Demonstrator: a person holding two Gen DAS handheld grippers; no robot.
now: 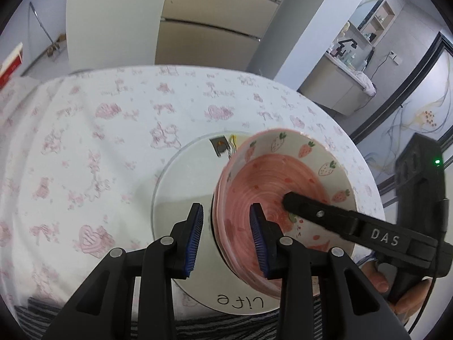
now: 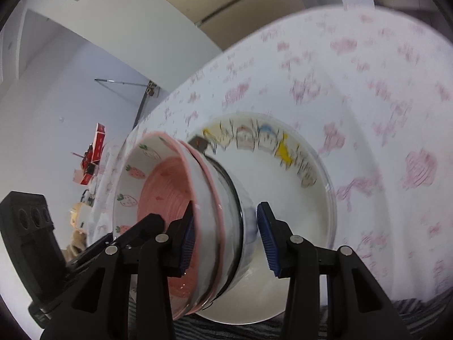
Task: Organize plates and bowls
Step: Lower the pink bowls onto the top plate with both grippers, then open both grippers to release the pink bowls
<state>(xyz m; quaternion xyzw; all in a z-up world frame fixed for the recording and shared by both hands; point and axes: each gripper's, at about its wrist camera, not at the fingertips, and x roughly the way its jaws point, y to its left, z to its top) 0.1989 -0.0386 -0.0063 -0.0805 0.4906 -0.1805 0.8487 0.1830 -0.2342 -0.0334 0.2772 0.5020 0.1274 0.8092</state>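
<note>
Though stacked — bowls (image 1: 283, 195) tilted leftward

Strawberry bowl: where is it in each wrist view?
Left wrist: strawberry bowl right of centre, on the white plate, left gripper straddling its rim.
Right wrist: bowl lower left, tipped sideways by the camera's roll.
Shared landmark: pink-print tablecloth.

- Domestic interior, a home dining area.
- Round table (image 1: 141, 130) under a white cloth printed with pink hearts and bows.
- Tall beige cabinet (image 1: 209, 19) behind it.
- Washbasin counter (image 1: 337, 85) with toiletry bottles and open shelves (image 1: 379, 19) visible beyond.
</note>
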